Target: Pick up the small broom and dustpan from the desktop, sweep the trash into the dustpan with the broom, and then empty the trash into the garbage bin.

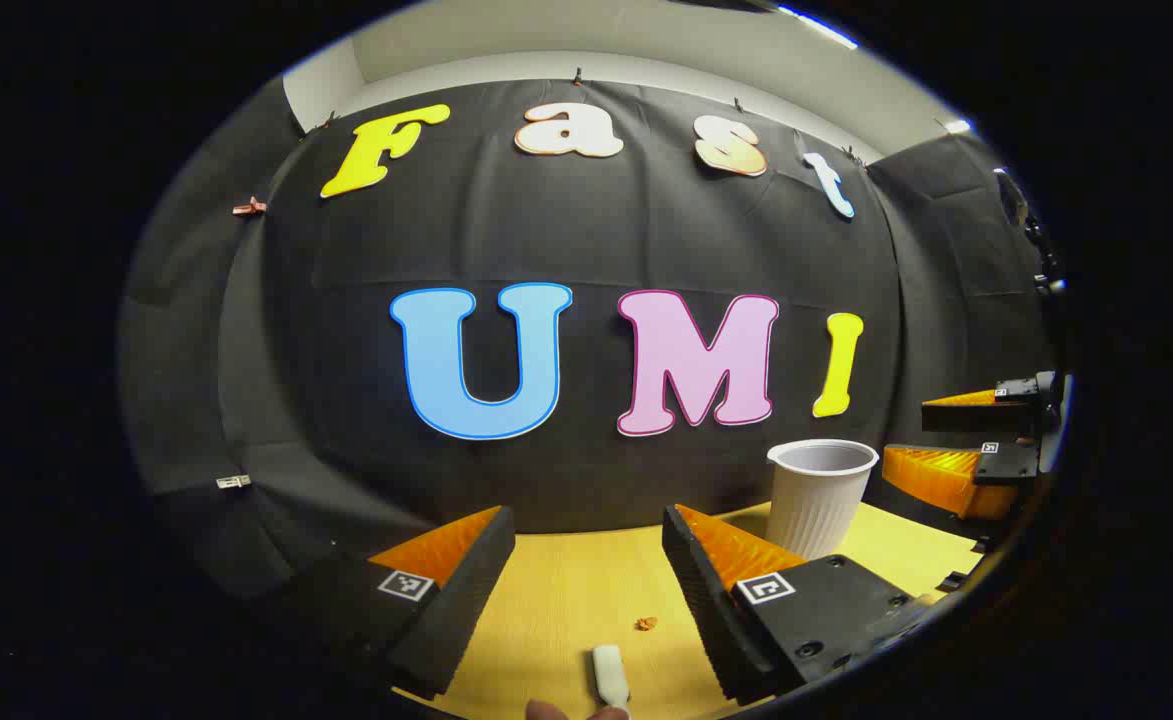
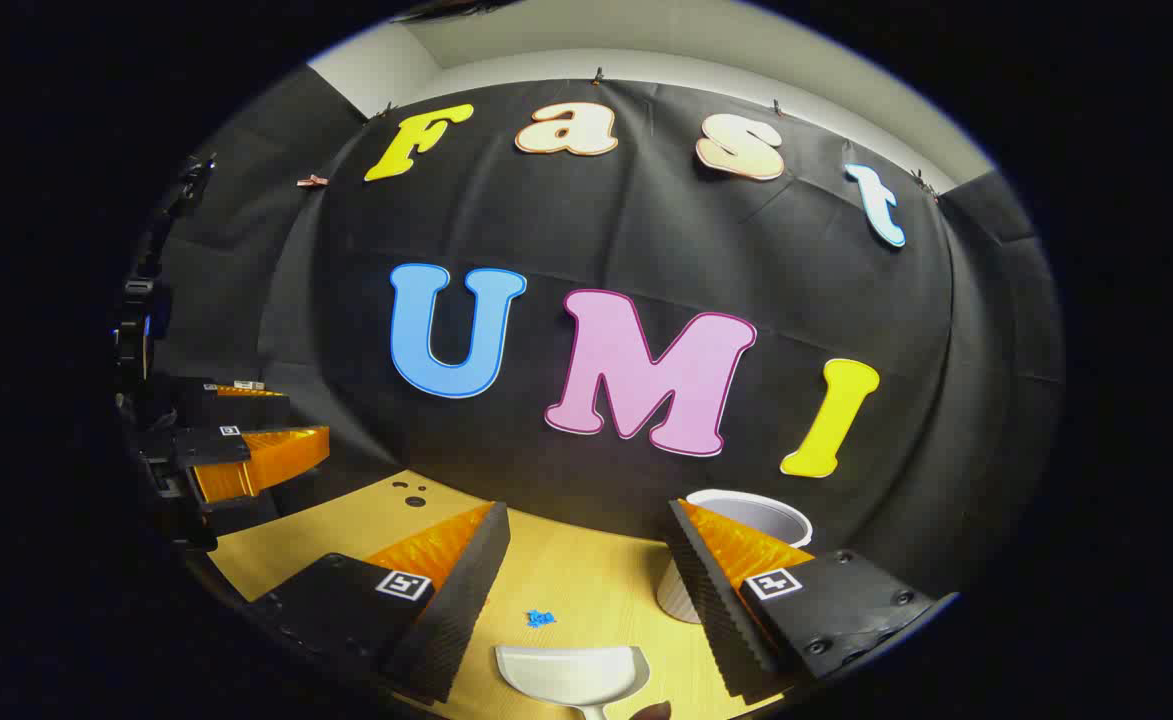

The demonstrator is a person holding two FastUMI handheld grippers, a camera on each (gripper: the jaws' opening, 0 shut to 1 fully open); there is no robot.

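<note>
My left gripper (image 1: pixel 586 600) is open above the yellow desktop (image 1: pixel 566 590). Between its fingers, at the bottom edge, lies a small white rounded end (image 1: pixel 609 675) that looks like the broom's handle; the rest is cut off. An orange crumb (image 1: pixel 646 623) lies just beyond it. My right gripper (image 2: pixel 586 590) is also open, low over the white dustpan (image 2: pixel 573 675), whose scoop faces the wall. A blue scrap (image 2: pixel 540 618) lies just ahead of the pan. The white ribbed cup (image 1: pixel 819 495) serving as the bin stands upright near the wall.
The cup (image 2: pixel 756 515) is partly hidden behind my right gripper's right finger. The right gripper (image 1: pixel 911 430) appears far right in the left gripper view; the left gripper (image 2: pixel 301 420) appears far left in the right gripper view. Small holes (image 2: pixel 411 495) mark the desktop by the wall.
</note>
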